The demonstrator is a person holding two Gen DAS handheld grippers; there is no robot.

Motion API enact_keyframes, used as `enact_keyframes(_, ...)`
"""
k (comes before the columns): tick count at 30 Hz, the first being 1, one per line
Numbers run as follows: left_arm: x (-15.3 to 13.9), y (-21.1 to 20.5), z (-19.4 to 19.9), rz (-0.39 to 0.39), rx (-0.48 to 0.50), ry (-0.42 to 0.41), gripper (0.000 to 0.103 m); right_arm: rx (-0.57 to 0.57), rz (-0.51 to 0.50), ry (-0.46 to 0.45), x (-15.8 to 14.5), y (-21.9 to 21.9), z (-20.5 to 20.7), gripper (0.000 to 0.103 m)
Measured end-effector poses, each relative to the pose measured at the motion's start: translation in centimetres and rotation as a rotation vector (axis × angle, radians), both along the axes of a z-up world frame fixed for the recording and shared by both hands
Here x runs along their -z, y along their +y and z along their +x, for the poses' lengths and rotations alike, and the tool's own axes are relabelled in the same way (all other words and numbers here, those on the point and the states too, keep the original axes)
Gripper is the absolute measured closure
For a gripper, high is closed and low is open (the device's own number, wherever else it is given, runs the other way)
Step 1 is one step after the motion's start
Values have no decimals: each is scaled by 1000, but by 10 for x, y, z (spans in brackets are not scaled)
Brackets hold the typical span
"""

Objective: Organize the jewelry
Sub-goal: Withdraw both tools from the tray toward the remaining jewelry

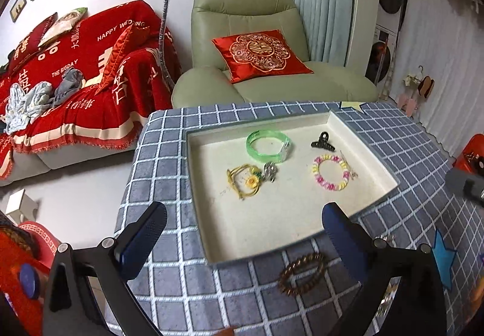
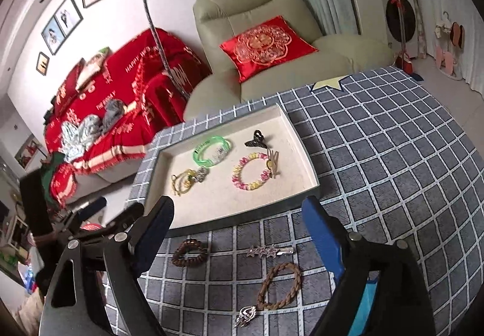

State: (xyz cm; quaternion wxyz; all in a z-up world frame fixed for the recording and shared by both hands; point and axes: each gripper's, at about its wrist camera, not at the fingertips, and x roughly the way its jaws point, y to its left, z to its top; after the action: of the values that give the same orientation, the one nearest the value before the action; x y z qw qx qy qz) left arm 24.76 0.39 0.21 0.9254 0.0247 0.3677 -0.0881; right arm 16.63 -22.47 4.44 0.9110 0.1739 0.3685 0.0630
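A cream tray [image 1: 375, 151] [image 2: 298, 151] sits on the checked tablecloth. In it lie a green bangle [image 1: 267, 146] [image 2: 211, 151], a black claw clip [image 1: 323, 142] [image 2: 257, 137], a pink-yellow bead bracelet [image 1: 331, 172] [image 2: 251, 172] and a yellow cord bracelet with a silver charm [image 1: 246, 178] [image 2: 187, 178]. On the cloth before the tray lie a dark brown bead bracelet [image 1: 302, 274] [image 2: 189, 252], a silver hair clip [image 2: 269, 251], a braided brown bracelet [image 2: 279, 281] and a silver brooch [image 2: 245, 316]. My left gripper [image 1: 245, 233] and right gripper [image 2: 242, 233] are both open and empty above the tray's near edge.
The tablecloth [image 1: 169, 142] [image 2: 393, 160] covers a table with its left edge near the tray. A green armchair [image 1: 251, 42] and a red-covered sofa [image 1: 75, 78] stand behind. Blue star stickers [image 1: 443, 257] lie at the right.
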Motion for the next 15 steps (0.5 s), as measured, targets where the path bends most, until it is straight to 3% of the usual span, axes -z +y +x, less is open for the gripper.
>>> enact_keyframes(7,7,12,-33,-31,27,73,0,3,-27,96,9,-4,-17,14)
enact_keyframes(15,33,5,-55,-17,21,154,0,37,-59,258,62,-11,-35,14)
